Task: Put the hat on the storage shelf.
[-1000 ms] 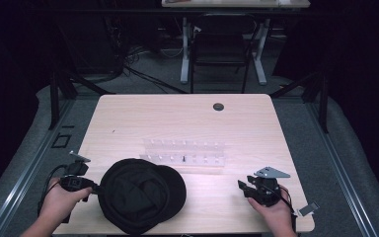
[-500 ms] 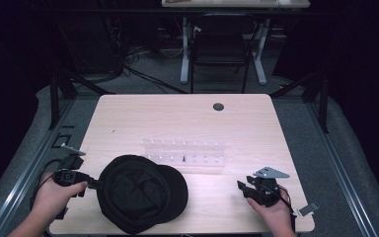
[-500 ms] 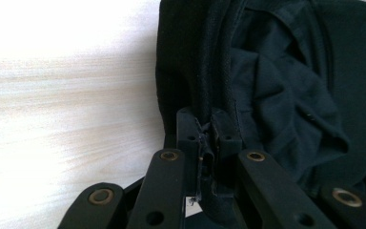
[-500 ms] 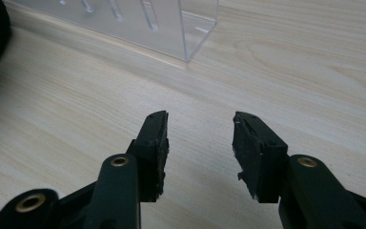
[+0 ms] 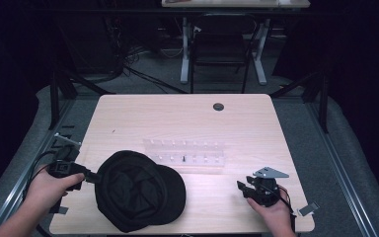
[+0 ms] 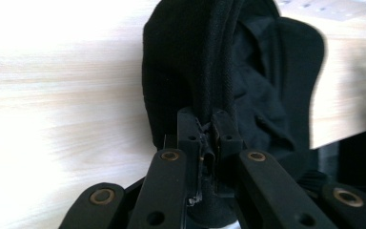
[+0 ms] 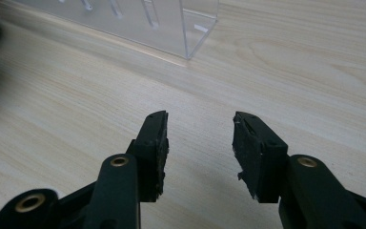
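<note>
Black cap (image 5: 139,190) lower left of the high view, on the table (image 5: 187,118), edge pinched tight in left gripper (image 5: 86,174). Right gripper (image 5: 242,187) lower right, jaws apart, holding nothing, resting near clear rack (image 5: 185,153)

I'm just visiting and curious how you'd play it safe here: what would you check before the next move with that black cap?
1. Left gripper shut on the black cap's edge: ok.
2. Grip deep enough to hold: cannot tell.
3. Right gripper open with nothing between its jaws: ok.
4. Right gripper apart from the clear rack: ok.
5. Cap apart from the rack: ok.
6. Cap fully off the table: cannot tell.
</note>
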Motion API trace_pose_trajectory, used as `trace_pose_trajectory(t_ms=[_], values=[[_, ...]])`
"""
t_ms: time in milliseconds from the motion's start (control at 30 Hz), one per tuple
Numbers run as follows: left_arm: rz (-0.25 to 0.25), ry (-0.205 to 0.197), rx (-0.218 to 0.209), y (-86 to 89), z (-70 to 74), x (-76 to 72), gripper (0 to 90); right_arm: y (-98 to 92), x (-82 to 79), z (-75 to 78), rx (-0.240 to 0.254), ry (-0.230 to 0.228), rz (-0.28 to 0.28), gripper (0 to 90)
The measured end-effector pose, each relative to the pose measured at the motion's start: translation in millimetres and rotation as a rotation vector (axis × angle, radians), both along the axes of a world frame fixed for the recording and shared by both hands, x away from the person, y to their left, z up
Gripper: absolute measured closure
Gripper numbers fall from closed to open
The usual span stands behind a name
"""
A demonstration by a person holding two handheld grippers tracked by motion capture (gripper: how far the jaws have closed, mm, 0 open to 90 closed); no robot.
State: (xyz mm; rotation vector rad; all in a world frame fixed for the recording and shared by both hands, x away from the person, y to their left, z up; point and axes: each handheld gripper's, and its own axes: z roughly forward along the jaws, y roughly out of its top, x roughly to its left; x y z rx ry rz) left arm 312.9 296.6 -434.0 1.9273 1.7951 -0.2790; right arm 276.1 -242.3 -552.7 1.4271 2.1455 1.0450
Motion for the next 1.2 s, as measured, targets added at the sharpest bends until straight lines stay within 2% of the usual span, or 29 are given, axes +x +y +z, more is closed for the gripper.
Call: trace_pose_trajectory(t_ms=[133,167,233,333,500,700,1067,1133,1167,1200], values=[[-0.014,0.01,-0.019,-3.8,11.9,0.9,85.2,0.2,0.0,-0.1,0.007,-0.002,0.0,55.6],[-0.002,0.016,-0.033,-5.5,15.3,0.8,85.2,0.1,0.0,0.0,0.008,-0.002,0.0,55.6],[-0.014,0.016,-0.054,-5.8,21.4,1.2,85.2,-0.3,0.1,0.2,0.004,-0.001,0.0,55.6],[-0.007,0.029,-0.093,-7.2,28.6,1.2,85.2,-0.4,0.1,0.2,0.004,-0.002,0.0,55.6],[0.002,0.06,-0.143,-8.3,35.1,1.6,85.2,-1.1,0.5,0.1,0.004,-0.006,0.003,55.6],[0.022,0.087,-0.178,-11.9,39.7,1.4,85.1,-1.2,0.4,0.3,0.004,-0.003,0.003,55.6],[0.022,0.089,-0.237,-13.7,52.3,1.7,85.2,-2.1,0.7,0.5,0.002,-0.002,0.003,55.7],[0.037,0.077,-0.253,-14.3,53.9,1.4,85.2,-2.0,0.8,0.4,0.003,-0.002,0.003,55.7],[0.035,0.079,-0.243,-14.1,55.6,1.6,85.2,-2.0,0.8,0.3,0.004,-0.002,0.002,55.6],[0.032,0.083,-0.261,-13.0,56.9,1.8,85.2,-2.0,0.9,0.3,0.003,-0.002,0.001,55.6]])
